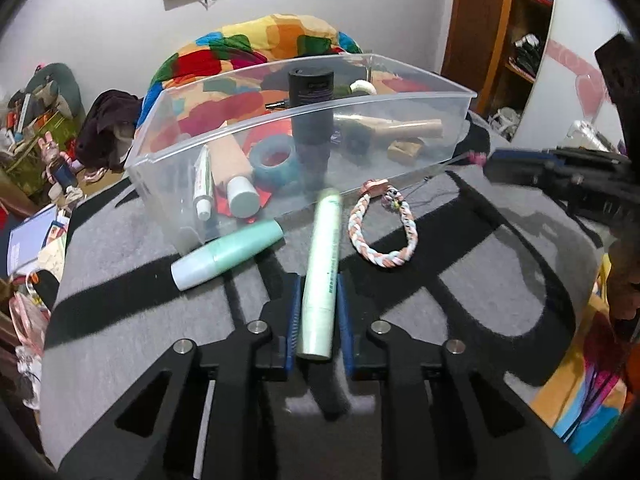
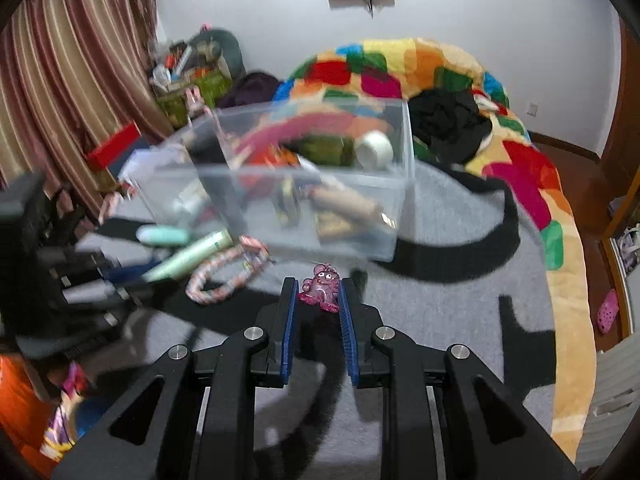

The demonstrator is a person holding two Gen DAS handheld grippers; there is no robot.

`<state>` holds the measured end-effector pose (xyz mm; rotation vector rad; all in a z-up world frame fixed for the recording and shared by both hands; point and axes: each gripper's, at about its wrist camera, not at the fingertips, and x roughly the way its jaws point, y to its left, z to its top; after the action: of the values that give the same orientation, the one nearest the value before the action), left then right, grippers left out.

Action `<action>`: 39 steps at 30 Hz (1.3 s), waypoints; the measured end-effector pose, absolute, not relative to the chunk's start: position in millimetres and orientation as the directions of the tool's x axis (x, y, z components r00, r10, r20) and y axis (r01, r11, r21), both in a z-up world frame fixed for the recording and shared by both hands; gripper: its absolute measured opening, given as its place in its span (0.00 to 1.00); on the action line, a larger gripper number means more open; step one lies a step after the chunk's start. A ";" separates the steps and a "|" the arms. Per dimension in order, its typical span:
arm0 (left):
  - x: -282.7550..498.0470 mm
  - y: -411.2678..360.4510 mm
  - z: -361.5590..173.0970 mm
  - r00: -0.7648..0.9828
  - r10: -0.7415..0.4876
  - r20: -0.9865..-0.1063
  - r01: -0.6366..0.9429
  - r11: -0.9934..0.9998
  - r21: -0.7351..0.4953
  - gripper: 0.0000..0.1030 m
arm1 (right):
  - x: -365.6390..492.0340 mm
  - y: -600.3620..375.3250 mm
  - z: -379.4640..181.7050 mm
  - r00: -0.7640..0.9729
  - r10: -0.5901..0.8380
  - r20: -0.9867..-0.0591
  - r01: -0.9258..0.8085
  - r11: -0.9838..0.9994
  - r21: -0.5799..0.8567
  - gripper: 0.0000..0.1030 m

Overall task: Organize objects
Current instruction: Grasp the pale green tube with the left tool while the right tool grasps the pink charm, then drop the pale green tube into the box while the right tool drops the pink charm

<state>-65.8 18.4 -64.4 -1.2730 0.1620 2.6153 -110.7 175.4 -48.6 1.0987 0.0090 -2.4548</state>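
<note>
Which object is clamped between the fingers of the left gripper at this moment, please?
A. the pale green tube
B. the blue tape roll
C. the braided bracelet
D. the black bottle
A: in the left wrist view the left gripper has its blue pads pressed on both sides of the pale green tube.
</note>
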 end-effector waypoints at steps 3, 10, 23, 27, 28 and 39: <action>-59.5 15.5 -62.6 -0.613 0.158 -0.774 -0.238 -0.971 -0.010 0.15 | -106.7 170.6 -32.1 -0.610 -0.418 -0.674 0.413 -0.893 0.180 0.18; -39.0 -0.6 -36.0 -0.673 0.180 -0.717 -0.211 -0.976 -0.048 0.15 | -99.4 162.4 2.1 -0.662 -0.452 -0.597 0.439 -0.880 0.180 0.18; -36.2 -16.1 45.3 -0.814 0.195 -0.547 -0.203 -0.978 -0.047 0.15 | -117.9 159.9 46.4 -0.748 -0.442 -0.495 0.409 -0.895 0.181 0.18; -49.4 -21.8 65.5 -0.839 0.185 -0.513 -0.184 -0.982 -0.053 0.15 | -124.6 155.1 53.2 -0.764 -0.432 -0.480 0.402 -0.900 0.170 0.18; -53.6 -23.6 69.3 -0.843 0.183 -0.506 -0.179 -0.982 -0.057 0.15 | -127.2 153.9 54.1 -0.765 -0.431 -0.480 0.401 -0.900 0.169 0.18; -116.5 -36.9 69.0 -0.864 0.088 -0.495 -0.075 -0.996 -0.047 0.15 | -170.9 137.8 25.6 -0.721 -0.402 -0.565 0.392 -0.908 0.147 0.18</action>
<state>-116.5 -36.9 69.0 -0.7864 -0.0395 2.9541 -170.9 137.8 25.6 0.8500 -0.0237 -2.5732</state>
